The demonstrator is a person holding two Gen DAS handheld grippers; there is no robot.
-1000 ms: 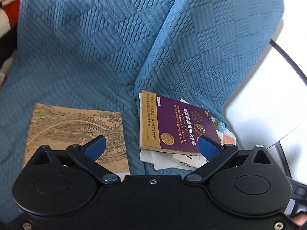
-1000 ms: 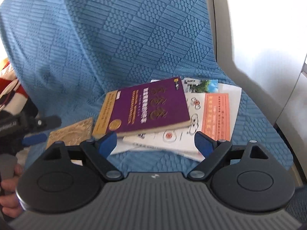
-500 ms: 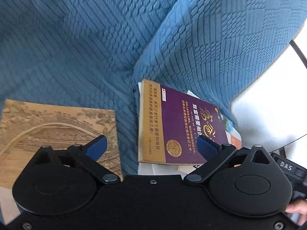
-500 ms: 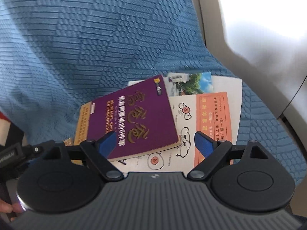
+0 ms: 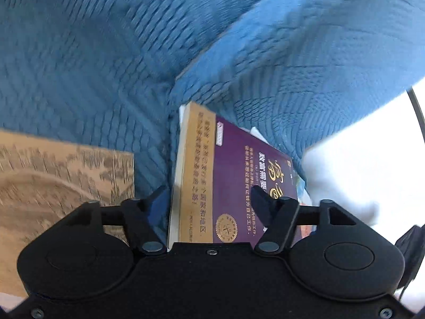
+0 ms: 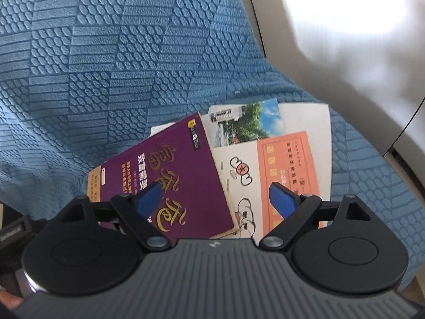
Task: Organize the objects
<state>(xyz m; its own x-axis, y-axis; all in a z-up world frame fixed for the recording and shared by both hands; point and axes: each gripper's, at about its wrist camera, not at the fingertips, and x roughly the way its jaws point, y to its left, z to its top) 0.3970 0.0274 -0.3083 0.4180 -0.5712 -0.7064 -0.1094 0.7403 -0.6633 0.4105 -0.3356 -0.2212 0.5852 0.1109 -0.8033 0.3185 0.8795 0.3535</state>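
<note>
Purple book (image 5: 233,186) lies on blue cover (image 5: 93,66), atop loose papers (image 6: 287,164). Left gripper (image 5: 209,194) straddles book's yellow spine edge, jaws just been closing, not yet pressing. Right gripper (image 6: 215,199) released, jaws wide above book and papers. Brown picture book (image 5: 61,180) lies apart, left.

Blue textured cover (image 6: 111,53) draping over a seat, bright white light washing out the pale wall (image 6: 358,13) beside it
</note>
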